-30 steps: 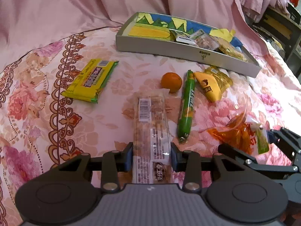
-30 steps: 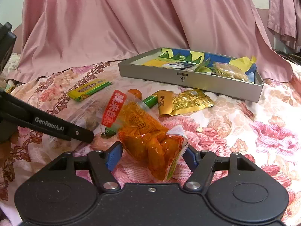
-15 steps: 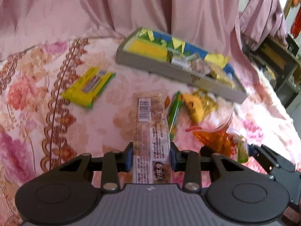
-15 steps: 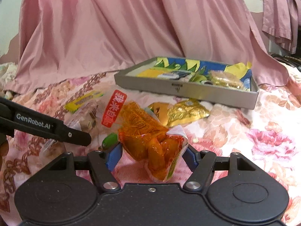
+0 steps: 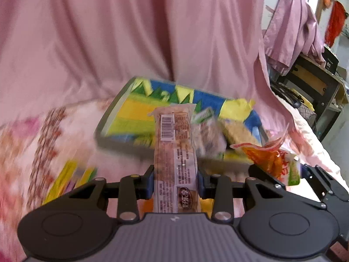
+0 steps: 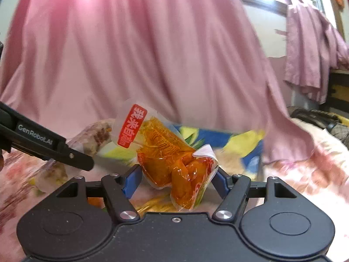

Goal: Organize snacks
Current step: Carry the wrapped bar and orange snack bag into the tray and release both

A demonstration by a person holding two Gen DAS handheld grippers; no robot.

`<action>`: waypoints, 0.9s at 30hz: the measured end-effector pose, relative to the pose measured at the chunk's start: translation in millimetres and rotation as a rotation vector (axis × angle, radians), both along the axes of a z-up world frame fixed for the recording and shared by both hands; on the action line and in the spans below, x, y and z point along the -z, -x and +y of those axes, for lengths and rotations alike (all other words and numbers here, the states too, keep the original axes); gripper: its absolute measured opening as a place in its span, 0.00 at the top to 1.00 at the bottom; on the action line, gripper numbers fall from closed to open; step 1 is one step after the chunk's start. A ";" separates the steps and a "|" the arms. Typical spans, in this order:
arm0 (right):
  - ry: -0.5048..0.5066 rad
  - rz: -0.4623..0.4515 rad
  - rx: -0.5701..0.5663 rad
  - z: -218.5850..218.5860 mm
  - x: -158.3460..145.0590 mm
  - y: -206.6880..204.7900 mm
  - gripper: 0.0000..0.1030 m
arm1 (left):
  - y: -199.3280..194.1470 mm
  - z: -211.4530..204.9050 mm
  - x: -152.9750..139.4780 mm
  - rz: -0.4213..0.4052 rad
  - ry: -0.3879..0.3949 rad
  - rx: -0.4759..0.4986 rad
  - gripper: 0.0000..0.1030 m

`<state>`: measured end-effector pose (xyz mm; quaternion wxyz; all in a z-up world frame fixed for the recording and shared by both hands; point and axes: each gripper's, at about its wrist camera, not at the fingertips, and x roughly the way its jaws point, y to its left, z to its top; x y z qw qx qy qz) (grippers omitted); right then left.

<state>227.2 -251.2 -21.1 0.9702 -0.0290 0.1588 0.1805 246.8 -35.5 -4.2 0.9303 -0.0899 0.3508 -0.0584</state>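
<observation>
Since the earlier frames both grippers have lifted their packets off the floral bedspread [image 5: 32, 144] and carried them toward the tray [image 5: 113, 118], which now sits just beyond the fingers. The left gripper [image 5: 175, 180] has its 2 fingers clamped on the long clear-wrapped snack bar [image 5: 174, 152], whose far end reaches over the tray. The right gripper [image 6: 175, 175] grips the orange snack pouch [image 6: 172, 163] between its blue fingers [image 6: 130, 180], with the pink curtain [image 6: 152, 54] farthest back.
</observation>
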 end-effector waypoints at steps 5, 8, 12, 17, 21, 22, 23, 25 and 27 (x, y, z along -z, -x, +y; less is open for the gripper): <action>-0.002 -0.040 0.045 -21.6 -3.2 -36.7 0.32 | -52.4 -25.2 -6.4 -0.034 -0.008 0.033 0.61; -0.003 -0.025 0.073 -34.5 3.7 -53.6 0.32 | -84.0 -39.6 -4.8 -0.037 -0.005 0.042 0.61; -0.024 0.014 0.108 -47.0 13.3 -72.5 0.32 | -113.6 -57.0 2.8 -0.029 0.003 0.050 0.61; -0.016 0.042 0.123 -52.9 20.6 -84.9 0.31 | -131.0 -76.2 16.9 -0.017 -0.007 0.077 0.61; -0.009 0.074 0.121 -54.3 25.9 -90.9 0.31 | -136.3 -84.5 28.5 -0.008 -0.018 0.087 0.61; -0.008 0.078 0.119 -54.1 27.2 -91.6 0.31 | -136.6 -86.0 31.9 -0.005 -0.024 0.089 0.61; -0.007 0.083 0.116 -53.2 28.3 -90.3 0.31 | -136.8 -85.6 33.1 -0.003 -0.025 0.089 0.61; -0.001 0.091 0.111 -51.7 30.5 -91.2 0.31 | -137.6 -85.7 36.8 0.005 -0.026 0.084 0.61; 0.014 0.086 0.108 -49.8 32.2 -91.0 0.31 | -137.7 -85.0 39.1 0.013 -0.035 0.081 0.61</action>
